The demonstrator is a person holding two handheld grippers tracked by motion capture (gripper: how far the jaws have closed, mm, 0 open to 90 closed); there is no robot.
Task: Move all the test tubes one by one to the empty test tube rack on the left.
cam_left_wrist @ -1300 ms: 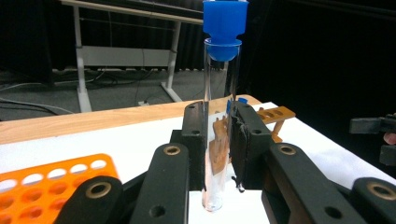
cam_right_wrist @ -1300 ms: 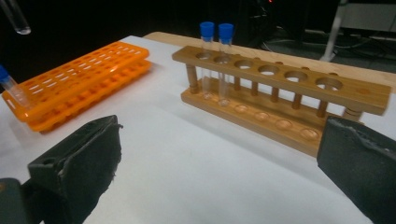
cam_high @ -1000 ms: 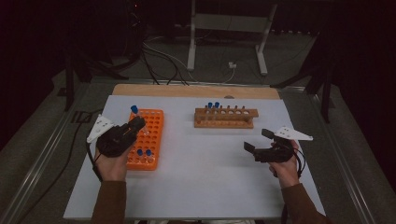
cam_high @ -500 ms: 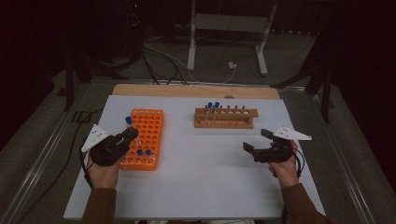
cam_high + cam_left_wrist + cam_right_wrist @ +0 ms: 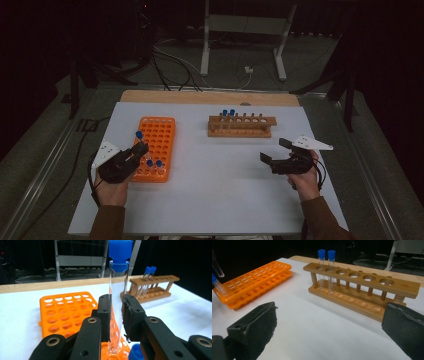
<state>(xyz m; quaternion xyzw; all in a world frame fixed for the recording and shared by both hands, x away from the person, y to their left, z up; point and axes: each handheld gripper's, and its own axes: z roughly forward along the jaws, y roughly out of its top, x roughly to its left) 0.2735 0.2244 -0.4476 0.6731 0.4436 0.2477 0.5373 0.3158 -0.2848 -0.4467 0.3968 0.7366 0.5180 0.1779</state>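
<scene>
My left gripper (image 5: pixel 141 148) (image 5: pixel 115 301) is shut on a clear test tube with a blue cap (image 5: pixel 139 134) (image 5: pixel 119 282), held upright. The tube's bottom hangs over the near end of the orange rack (image 5: pixel 160 135) (image 5: pixel 62 312); whether it sits in a hole I cannot tell. Two more blue-capped tubes (image 5: pixel 154 163) stand in that rack's near row. The wooden rack (image 5: pixel 242 127) (image 5: pixel 362 283) holds two capped tubes (image 5: pixel 228 113) (image 5: pixel 326 267) at its left end. My right gripper (image 5: pixel 274 151) (image 5: pixel 332 320) stands open and empty near the wooden rack's right end.
Both racks stand on a white sheet (image 5: pixel 215 190) over a wooden tabletop (image 5: pixel 200 96). Cables and a metal stand (image 5: pixel 240 30) lie on the dark floor beyond the table's far edge.
My left gripper has come down and back toward the person with the tube, from above the orange rack's middle to its near left end. The right gripper has kept still.
</scene>
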